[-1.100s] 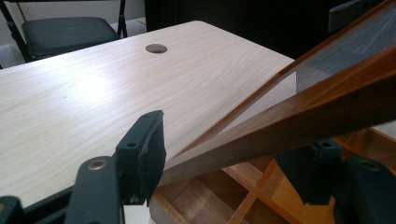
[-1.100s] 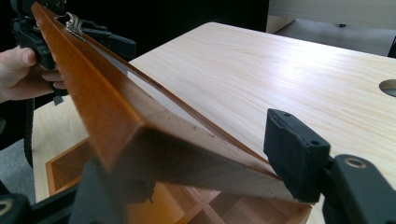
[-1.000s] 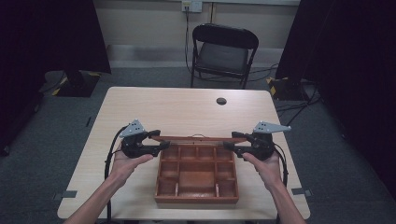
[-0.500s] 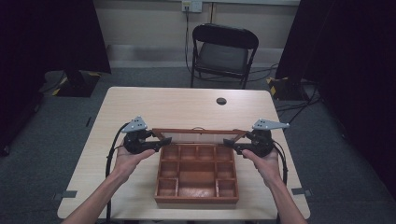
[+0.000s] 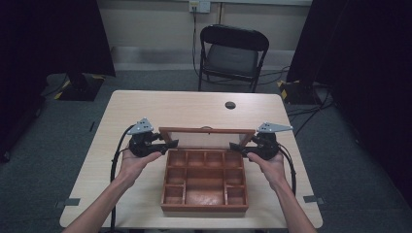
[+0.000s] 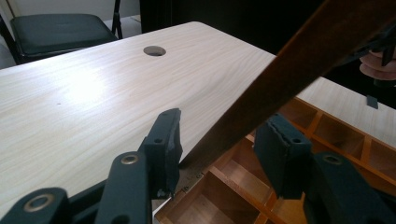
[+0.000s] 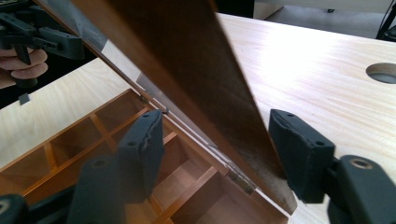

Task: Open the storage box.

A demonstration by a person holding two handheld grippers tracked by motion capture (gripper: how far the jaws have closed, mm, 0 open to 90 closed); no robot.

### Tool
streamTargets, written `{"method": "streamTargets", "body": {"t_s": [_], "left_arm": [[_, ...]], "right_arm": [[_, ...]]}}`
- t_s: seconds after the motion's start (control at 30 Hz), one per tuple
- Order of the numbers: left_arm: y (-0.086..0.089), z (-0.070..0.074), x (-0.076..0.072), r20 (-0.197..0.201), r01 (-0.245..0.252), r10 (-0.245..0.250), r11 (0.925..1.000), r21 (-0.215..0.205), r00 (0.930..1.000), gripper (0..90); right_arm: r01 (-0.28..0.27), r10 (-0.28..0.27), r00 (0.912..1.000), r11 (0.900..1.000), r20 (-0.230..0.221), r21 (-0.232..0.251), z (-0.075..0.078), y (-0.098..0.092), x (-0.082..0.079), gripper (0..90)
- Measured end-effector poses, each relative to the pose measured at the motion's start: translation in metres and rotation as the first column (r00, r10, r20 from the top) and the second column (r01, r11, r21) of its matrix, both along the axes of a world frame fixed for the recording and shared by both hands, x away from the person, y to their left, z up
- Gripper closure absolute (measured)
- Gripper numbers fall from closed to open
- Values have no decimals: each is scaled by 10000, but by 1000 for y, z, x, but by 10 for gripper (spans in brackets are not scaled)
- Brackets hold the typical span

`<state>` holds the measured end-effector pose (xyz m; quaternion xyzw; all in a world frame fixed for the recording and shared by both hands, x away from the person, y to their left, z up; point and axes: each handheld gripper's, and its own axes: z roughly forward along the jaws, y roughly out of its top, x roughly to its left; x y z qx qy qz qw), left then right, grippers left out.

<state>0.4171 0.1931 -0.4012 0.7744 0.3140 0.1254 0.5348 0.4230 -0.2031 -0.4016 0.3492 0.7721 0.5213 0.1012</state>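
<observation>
A brown wooden box (image 5: 204,208) with several empty compartments sits at the table's near middle. Its hinged lid (image 5: 206,130), a wooden frame around a pane, stands raised along the far edge. My left gripper (image 5: 170,144) is open at the lid's left end. In the left gripper view the lid (image 6: 289,70) runs slantwise between the jaws and its end touches the left one. My right gripper (image 5: 235,145) is open at the lid's right end. In the right gripper view the lid (image 7: 187,60) leans between the spread jaws above the box (image 7: 70,140).
The light wooden table (image 5: 145,111) has a round cable hole (image 5: 230,105) behind the box. A black folding chair (image 5: 228,53) stands beyond the far edge. Dark curtains flank the room and cables lie on the floor at the right.
The lid's top edge has risen step by step, and both grippers have moved up and slightly away from me with it. The box itself has stayed put.
</observation>
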Motion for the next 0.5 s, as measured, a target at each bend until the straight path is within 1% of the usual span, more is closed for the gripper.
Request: {"method": "streamTargets", "body": {"t_s": [0.03,0.07,0.13,0.27,0.3,0.33,0.37,0.43,0.5], "left_arm": [[0,0,0,0,0,0,10000,0,10000,521],[1,0,0,-5,20,-20,10000,52,10000,521],[0,-1,2,20,1,-1,10000,-99,10000,524],[1,-1,4,11,-93,93,9998,-164,10000,527],[1,-2,5,-17,-112,112,9998,-160,9999,528],[1,-2,6,-39,-123,123,9999,-61,9999,529],[0,-3,6,-139,-163,162,9998,-94,9998,528],[0,-5,6,-62,-93,93,9999,-81,9999,516],[-1,-9,7,-56,-130,130,9999,-17,9999,501]], "right_arm": [[0,0,10000,10000,0,0,0,0,0,372],[26,-26,10000,10000,48,30,-1,0,1,397],[50,-50,10000,9999,42,106,-2,-2,3,421],[115,-115,9999,9999,60,82,-4,-2,6,437],[111,-112,9999,9999,93,73,-4,-3,7,441],[92,-93,9999,9999,67,89,-5,-3,8,443],[124,-124,9999,9999,77,88,-5,-3,8,446],[101,-101,9999,9999,50,112,-6,-3,9,448],[72,-72,10000,9998,27,163,-6,-4,10,448]]}}
